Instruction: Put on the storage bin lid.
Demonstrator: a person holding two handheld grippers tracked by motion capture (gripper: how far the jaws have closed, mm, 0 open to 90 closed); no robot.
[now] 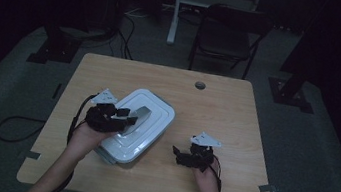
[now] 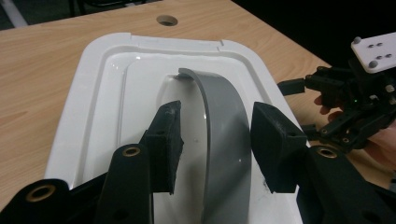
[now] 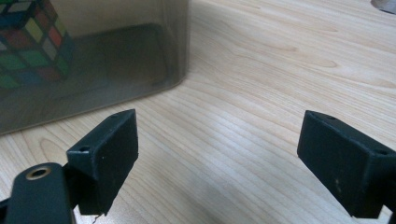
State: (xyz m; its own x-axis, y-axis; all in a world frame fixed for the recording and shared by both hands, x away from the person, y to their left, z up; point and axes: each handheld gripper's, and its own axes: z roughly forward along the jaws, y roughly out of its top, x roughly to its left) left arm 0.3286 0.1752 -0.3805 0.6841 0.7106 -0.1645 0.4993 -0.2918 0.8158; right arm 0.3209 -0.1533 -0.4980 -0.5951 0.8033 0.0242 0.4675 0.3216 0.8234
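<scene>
Puzzle cube point(image 3: 29, 42) cut by frame edge (dim behind box wall point(image 3: 116, 60)).

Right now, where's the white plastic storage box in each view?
High view: white plastic storage box left of centre on the table, under the left tool.
Left gripper view: its lid spans the middle, grey handle between the open pads, untouched.
Right gripper view: its translucent wall upper left, with a colourful puzzle cube inside.
Shared landmark: the light wooden table, whose round cable hole shows in the high and left gripper views.
</scene>
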